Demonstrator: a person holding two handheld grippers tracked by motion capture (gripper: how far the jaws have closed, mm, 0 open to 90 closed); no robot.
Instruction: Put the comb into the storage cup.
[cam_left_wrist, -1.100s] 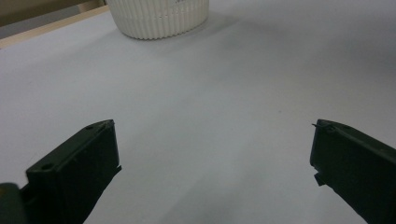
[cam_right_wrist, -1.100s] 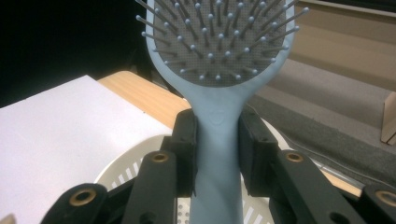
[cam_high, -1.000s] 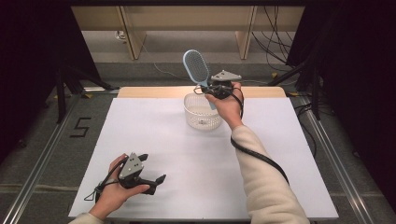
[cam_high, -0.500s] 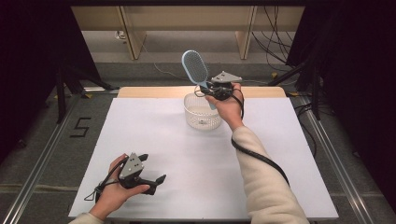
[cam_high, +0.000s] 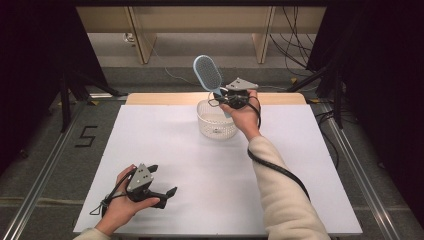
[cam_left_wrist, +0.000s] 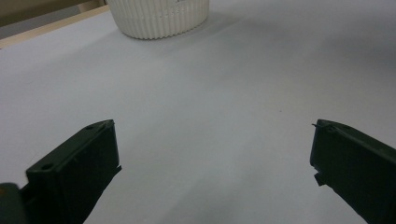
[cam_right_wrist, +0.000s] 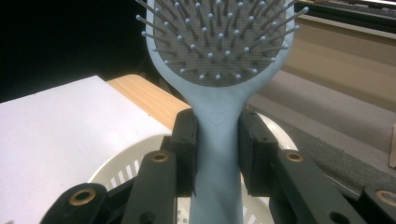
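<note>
Item: light-blue hairbrush (cam_right_wrist: 219, 56), pinched at its handle by my right gripper (cam_right_wrist: 217, 140) above the white basket (cam_high: 216, 120) near the table's (cam_high: 165, 135) far edge. My left gripper (cam_high: 162, 182), jaws spread, rests at the near-left corner.

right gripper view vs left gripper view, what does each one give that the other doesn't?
Right gripper view alone: the light blue hairbrush, bristles toward the camera, its handle clamped by the right gripper, with the wooden table edge behind. Left gripper view alone: the left gripper with jaws wide apart and nothing between them. Both: the white slotted basket and the white tabletop.
</note>
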